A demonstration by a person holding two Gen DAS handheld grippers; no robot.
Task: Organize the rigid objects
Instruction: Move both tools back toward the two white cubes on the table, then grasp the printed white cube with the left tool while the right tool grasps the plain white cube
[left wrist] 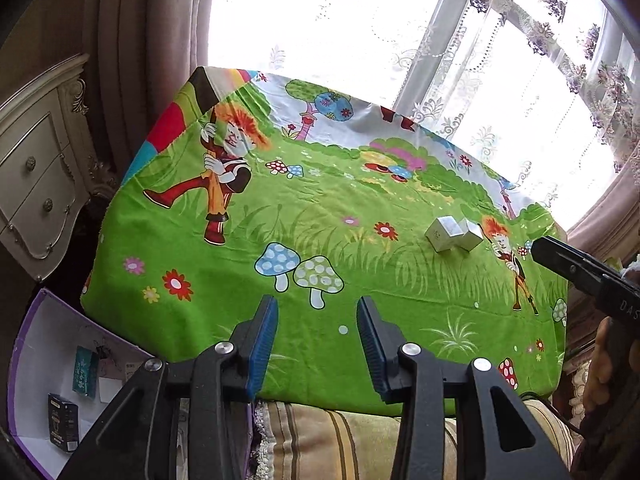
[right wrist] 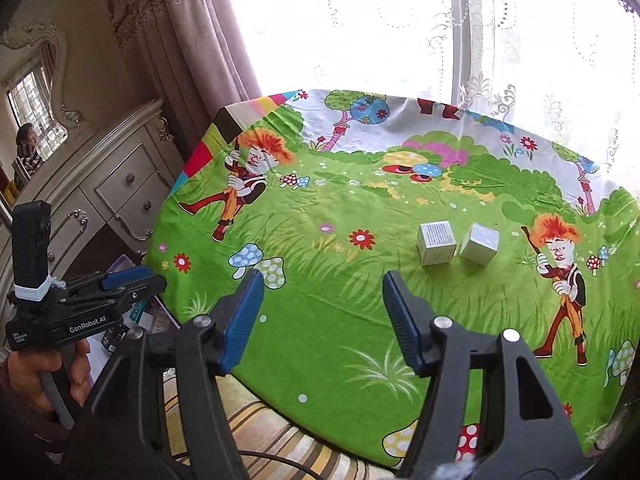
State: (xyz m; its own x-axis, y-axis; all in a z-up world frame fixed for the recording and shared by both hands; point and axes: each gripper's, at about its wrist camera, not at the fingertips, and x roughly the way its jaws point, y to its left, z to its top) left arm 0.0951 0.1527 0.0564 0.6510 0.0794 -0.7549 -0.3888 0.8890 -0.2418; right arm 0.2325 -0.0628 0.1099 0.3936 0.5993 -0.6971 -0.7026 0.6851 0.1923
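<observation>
Two small white boxes stand side by side on the green cartoon tablecloth [right wrist: 320,320], right of the middle: the left box [right wrist: 436,242] [left wrist: 442,236] and the right box [right wrist: 480,244] [left wrist: 473,237]. My right gripper [right wrist: 323,280] hovers over the table's near edge, open, with nothing between its blue pads; the boxes lie ahead and to its right. My left gripper [left wrist: 317,304] is also open and holds nothing, over the near edge further left. Each gripper shows in the other's view: the right one [left wrist: 540,250] at the far right, the left one [right wrist: 156,280] at the left, held by a hand.
A purple-edged white carton [left wrist: 48,340] sits on the floor left of the table, with a teal packet [left wrist: 85,372] and a dark box [left wrist: 63,422] inside. A cream dresser [left wrist: 36,168] stands at the left, a striped cushion [left wrist: 340,440] below the table edge, and lace curtains behind.
</observation>
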